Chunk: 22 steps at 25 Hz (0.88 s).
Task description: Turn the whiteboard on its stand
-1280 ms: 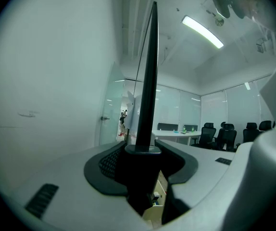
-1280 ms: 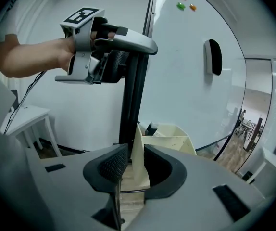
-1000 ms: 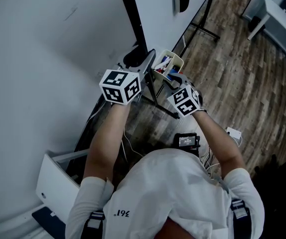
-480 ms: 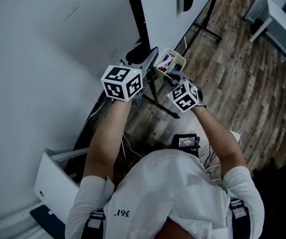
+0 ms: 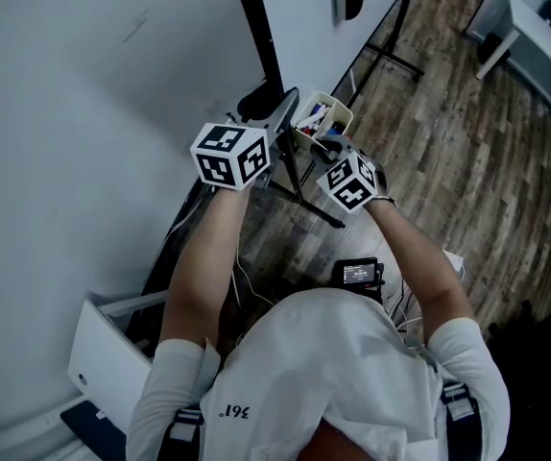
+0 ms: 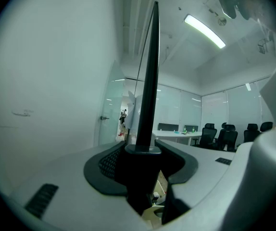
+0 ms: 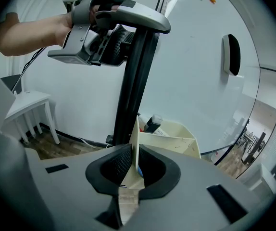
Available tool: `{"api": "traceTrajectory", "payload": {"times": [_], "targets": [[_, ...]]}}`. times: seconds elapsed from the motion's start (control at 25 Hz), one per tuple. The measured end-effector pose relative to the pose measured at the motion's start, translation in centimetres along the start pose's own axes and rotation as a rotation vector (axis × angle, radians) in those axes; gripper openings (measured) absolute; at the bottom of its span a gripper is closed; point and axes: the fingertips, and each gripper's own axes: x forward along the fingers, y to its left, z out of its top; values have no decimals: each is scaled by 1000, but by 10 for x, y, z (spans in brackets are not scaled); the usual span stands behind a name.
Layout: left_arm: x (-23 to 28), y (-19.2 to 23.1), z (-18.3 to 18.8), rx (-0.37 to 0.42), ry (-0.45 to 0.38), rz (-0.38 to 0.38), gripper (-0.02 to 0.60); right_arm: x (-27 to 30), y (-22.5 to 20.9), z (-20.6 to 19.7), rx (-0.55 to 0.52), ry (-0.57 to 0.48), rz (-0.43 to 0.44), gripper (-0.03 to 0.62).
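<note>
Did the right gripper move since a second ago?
Yes, a little. The right gripper has crept up the head view, away from the stand's foot and toward the whiteboard.

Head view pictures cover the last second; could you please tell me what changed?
Both grippers edged slightly forward, away from the person. The left gripper stays shut on the black upright, the right gripper on a wall of the cream pen tray. Nothing was released; the whiteboard looks unturned.

- You see the whiteboard (image 5: 299, 27) standing upright, white-faced, with its black side frame (image 5: 256, 36) along the left edge.
- You see its black stand (image 5: 397, 62) with its feet on the wood floor (image 5: 467, 161).
</note>
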Motion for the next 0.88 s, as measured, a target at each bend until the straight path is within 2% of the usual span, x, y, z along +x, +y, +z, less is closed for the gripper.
{"api": "traceTrajectory", "payload": {"times": [0.32,0.88], "targets": [[2,0,1,-2,0,-5,189,-1,-1,-1,26,15,35,52],[-5,-4,1,-7,-4,-17,189,-4,5,0,58,19,28,51]]}}
